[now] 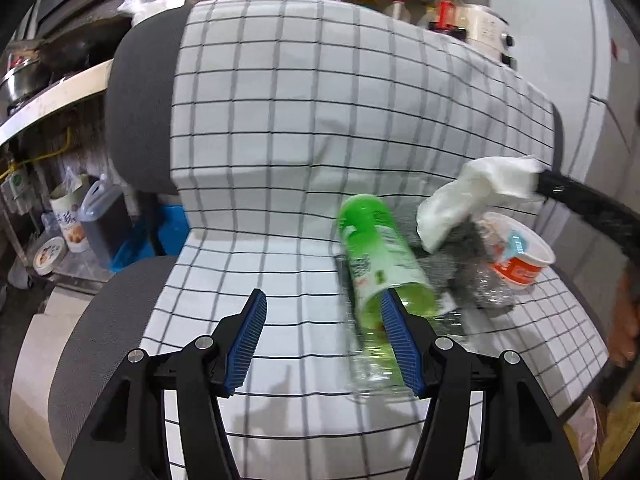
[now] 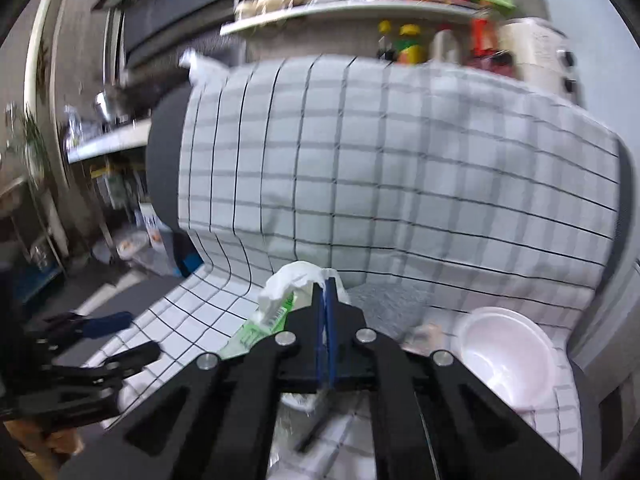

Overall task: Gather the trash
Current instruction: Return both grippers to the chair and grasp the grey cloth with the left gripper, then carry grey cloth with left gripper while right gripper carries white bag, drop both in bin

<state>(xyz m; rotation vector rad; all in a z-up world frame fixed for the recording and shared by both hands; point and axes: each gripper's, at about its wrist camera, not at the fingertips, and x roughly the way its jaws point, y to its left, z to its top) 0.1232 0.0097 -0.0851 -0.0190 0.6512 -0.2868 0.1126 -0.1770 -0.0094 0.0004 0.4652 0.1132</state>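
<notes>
A chair [image 1: 132, 120] in a kitchen is covered by a checked cloth [image 1: 300, 100]; shelves of bottles [image 1: 400, 4] are seen behind. On the seat's right side a green bottle [image 1: 376, 248], a paper cup [image 1: 516, 252] and clear plastic are crowded together; the left side is bare. The left tongs [image 1: 324, 340] are spread, nothing pinched. A white tissue [image 1: 488, 188] is pinched by the right tongs [image 2: 325, 292], lifted above the trash. The right view is blurred.

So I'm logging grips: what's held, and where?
Right gripper pinches the white tissue by one end; left gripper open, holding nothing.
</notes>
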